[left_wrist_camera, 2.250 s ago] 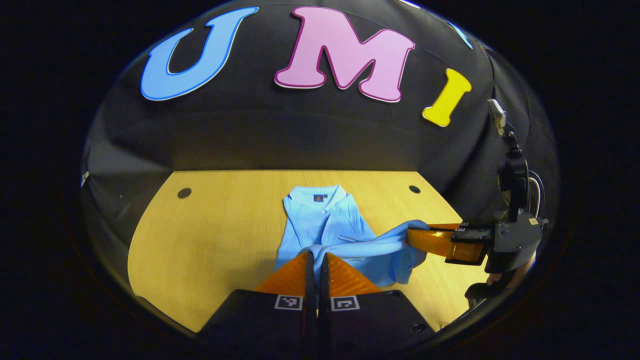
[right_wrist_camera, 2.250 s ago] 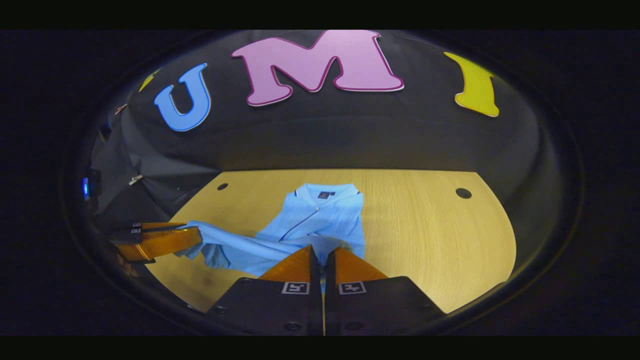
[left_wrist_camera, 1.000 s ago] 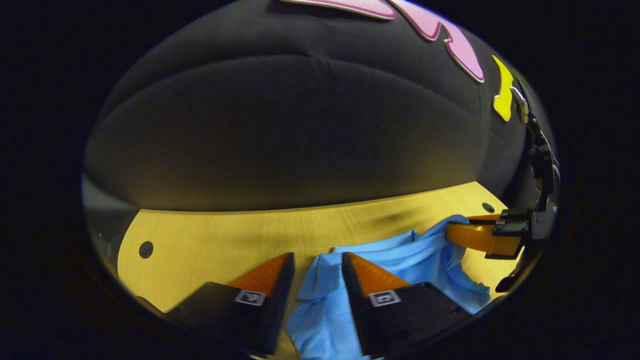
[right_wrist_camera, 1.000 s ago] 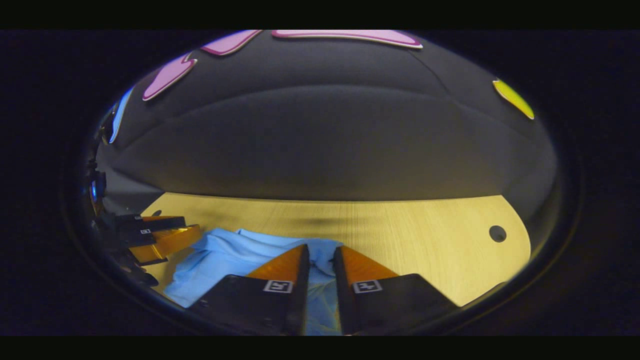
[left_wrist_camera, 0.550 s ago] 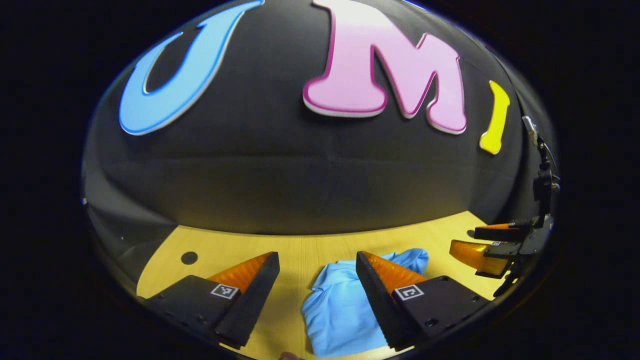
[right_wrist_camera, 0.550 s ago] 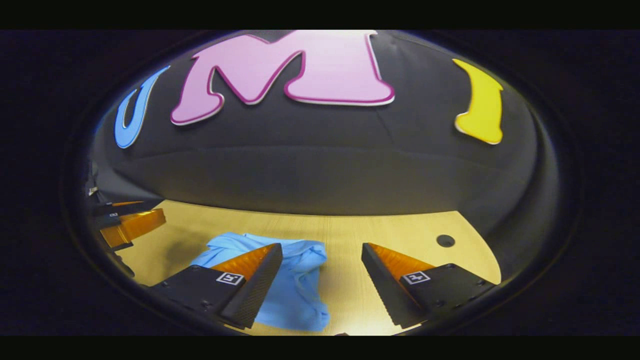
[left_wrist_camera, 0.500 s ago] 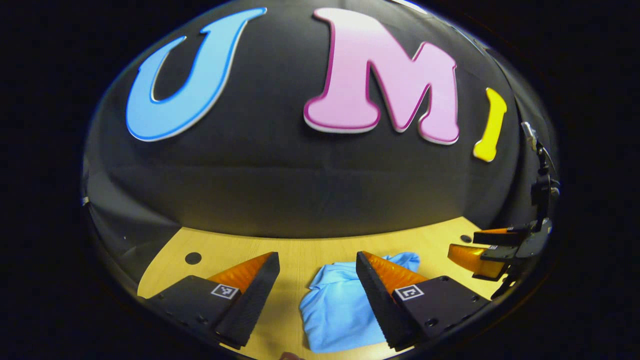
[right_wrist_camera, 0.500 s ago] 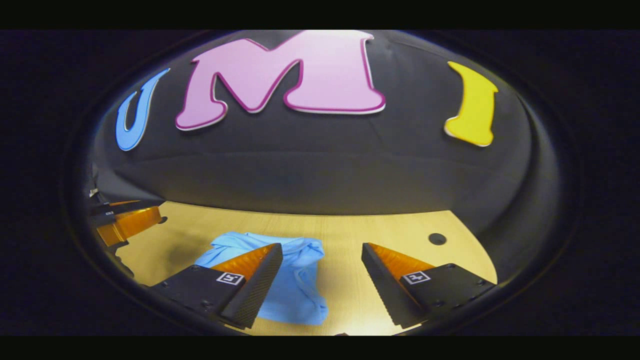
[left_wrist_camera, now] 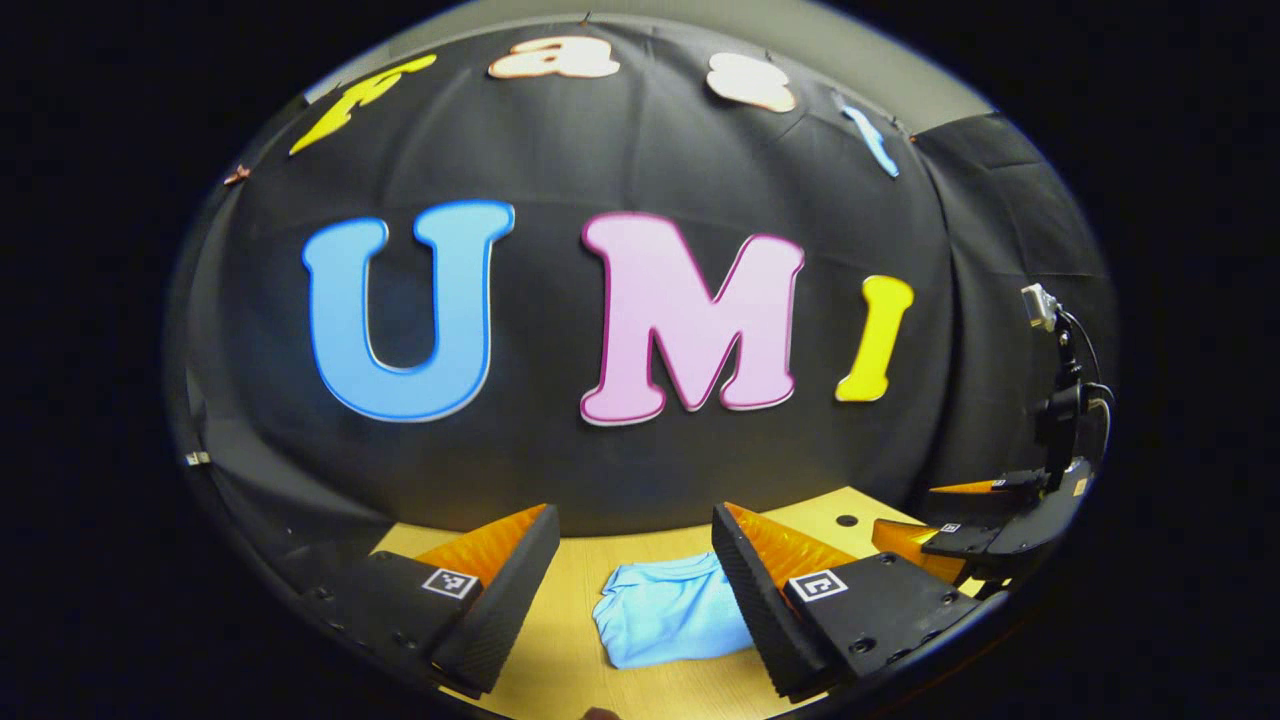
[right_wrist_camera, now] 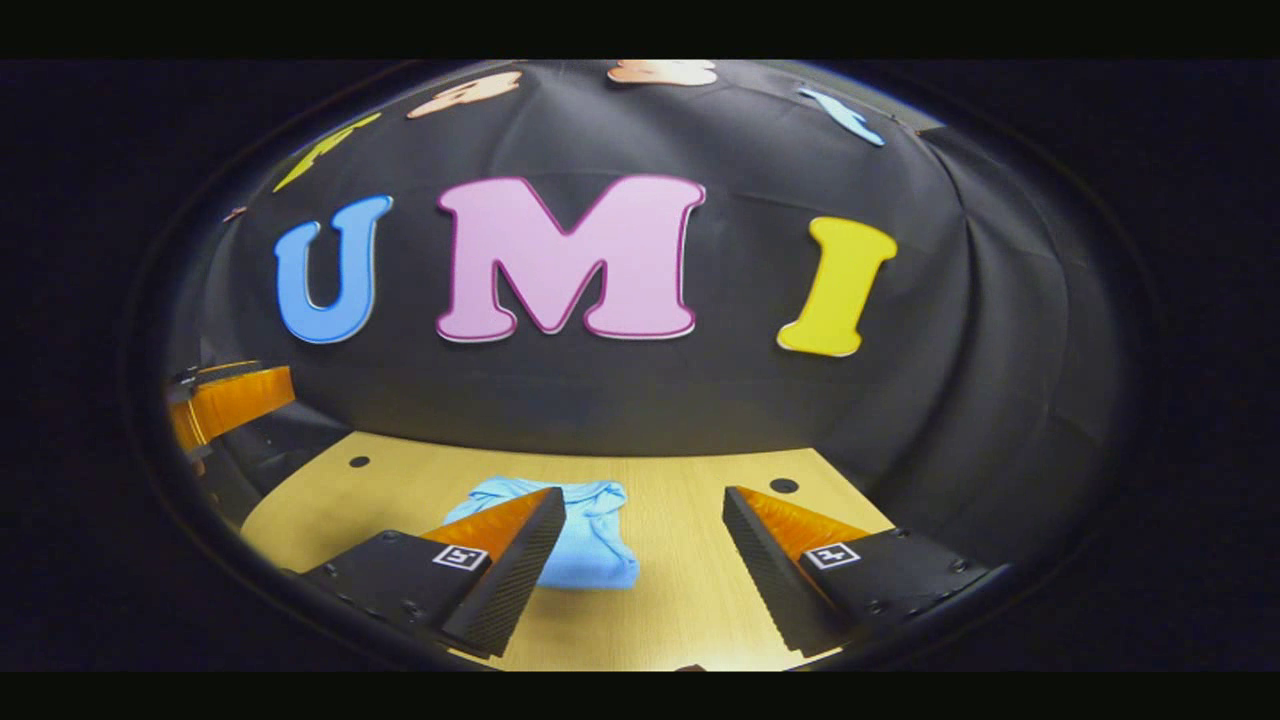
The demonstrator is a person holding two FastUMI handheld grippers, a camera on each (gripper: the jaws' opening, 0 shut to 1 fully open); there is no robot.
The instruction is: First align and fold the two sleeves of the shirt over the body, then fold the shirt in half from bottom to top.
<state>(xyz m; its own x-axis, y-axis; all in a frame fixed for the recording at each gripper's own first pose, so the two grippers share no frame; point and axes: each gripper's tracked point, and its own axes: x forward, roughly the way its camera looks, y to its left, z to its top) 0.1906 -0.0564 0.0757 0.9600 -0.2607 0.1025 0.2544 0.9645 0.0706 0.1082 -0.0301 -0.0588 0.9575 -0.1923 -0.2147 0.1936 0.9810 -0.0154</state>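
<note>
Light-blue shirt [left_wrist_camera: 668, 610], folded into a compact bundle, is lying on the wooden table [right_wrist_camera: 680, 590]. Left gripper [left_wrist_camera: 632, 545] is hovering with fingers spread wide, the shirt showing between them, untouched. Right gripper [right_wrist_camera: 645, 520] is likewise gaping, the shirt [right_wrist_camera: 585, 545] sitting beside its left finger [right_wrist_camera: 505, 560], partly behind it.

I count one shirt [left_wrist_camera: 668, 610], folded, lying on one table [right_wrist_camera: 680, 590] ahead of my fingertips. I hold two grippers: my left gripper [left_wrist_camera: 630, 535] and my right gripper [right_wrist_camera: 640, 515]. Two small round holes [right_wrist_camera: 784, 485] mark the tabletop beyond them.
</note>
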